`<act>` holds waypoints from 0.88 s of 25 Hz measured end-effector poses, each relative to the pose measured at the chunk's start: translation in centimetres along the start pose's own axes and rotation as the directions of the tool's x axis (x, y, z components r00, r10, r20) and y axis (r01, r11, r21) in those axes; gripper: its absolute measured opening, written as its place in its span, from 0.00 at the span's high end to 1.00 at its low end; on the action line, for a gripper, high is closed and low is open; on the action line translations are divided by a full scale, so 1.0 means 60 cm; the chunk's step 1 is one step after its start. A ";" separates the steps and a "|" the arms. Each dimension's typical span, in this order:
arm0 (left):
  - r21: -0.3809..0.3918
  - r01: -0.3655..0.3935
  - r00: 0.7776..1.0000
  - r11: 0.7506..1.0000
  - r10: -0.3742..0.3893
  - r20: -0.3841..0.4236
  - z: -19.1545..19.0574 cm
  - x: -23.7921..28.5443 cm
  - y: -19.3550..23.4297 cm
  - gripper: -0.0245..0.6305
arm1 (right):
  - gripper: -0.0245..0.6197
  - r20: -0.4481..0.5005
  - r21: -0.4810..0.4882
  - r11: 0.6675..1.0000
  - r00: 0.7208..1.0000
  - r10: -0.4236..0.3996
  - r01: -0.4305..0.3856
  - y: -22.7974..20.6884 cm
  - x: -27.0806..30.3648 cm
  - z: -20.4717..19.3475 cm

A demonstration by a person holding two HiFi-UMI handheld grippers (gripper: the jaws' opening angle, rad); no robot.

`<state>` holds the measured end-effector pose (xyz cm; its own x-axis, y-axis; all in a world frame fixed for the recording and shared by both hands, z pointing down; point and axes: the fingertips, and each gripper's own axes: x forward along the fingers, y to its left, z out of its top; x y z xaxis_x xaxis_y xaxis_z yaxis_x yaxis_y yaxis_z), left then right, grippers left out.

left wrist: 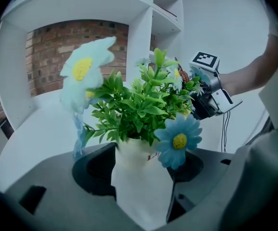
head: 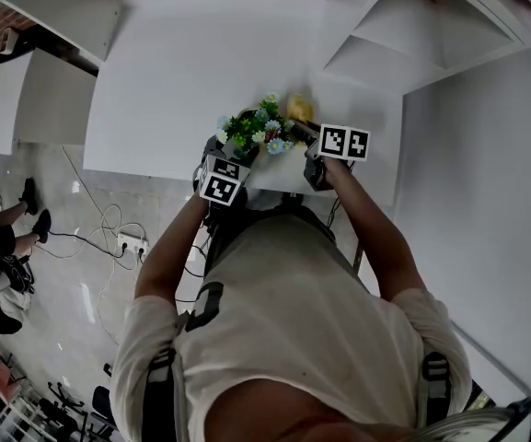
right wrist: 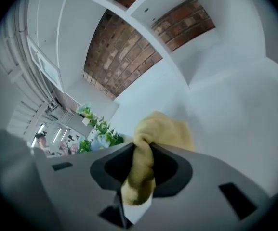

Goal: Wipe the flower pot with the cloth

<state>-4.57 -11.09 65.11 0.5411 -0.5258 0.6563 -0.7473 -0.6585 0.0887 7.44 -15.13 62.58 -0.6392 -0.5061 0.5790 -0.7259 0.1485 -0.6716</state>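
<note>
A small white flower pot [left wrist: 141, 177] with green leaves and pale blue daisies stands between the jaws of my left gripper [left wrist: 141, 165], which is shut on it. In the head view the plant [head: 254, 132] sits near the table's front edge, with my left gripper [head: 226, 171] below it. My right gripper [right wrist: 139, 170] is shut on a yellow cloth [right wrist: 151, 143] that bunches out past the jaws. From overhead the cloth [head: 299, 108] lies just right of the flowers, in front of my right gripper [head: 313, 150]. The pot's flowers [right wrist: 98, 134] show at the left in the right gripper view.
The white table [head: 182, 72] meets a white shelf unit [head: 385, 35] at the back right, with a brick wall behind. A power strip and cables [head: 132, 242] lie on the floor at the left. A white wall [head: 495, 201] runs along the right.
</note>
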 end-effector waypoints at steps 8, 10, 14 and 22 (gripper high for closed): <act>-0.011 -0.024 1.000 1.000 0.024 0.003 0.002 0.002 0.005 0.48 | 0.80 -0.141 -0.026 1.000 0.990 0.011 -0.015 0.028 0.010 -0.103; -0.009 -0.022 1.000 1.000 0.022 0.003 0.001 0.003 0.005 0.48 | 0.80 -0.162 -0.054 0.998 0.987 0.015 -0.024 0.027 -0.001 -0.116; 0.006 -0.025 1.000 1.000 0.024 0.013 0.005 -0.004 0.022 0.48 | 0.80 -0.075 -0.051 0.998 0.996 -0.040 0.037 -0.008 -0.037 -0.062; -0.079 -0.093 0.993 0.993 0.098 0.065 0.023 -0.071 0.082 0.48 | 0.80 0.139 -0.052 0.984 0.977 -0.160 0.168 -0.066 -0.143 0.070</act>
<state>-10.03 -12.84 61.71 0.4893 -0.6215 0.6119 -0.8224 -0.5623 0.0865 16.89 -14.94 58.32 -0.4735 -0.6363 0.6091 -0.8354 0.1052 -0.5395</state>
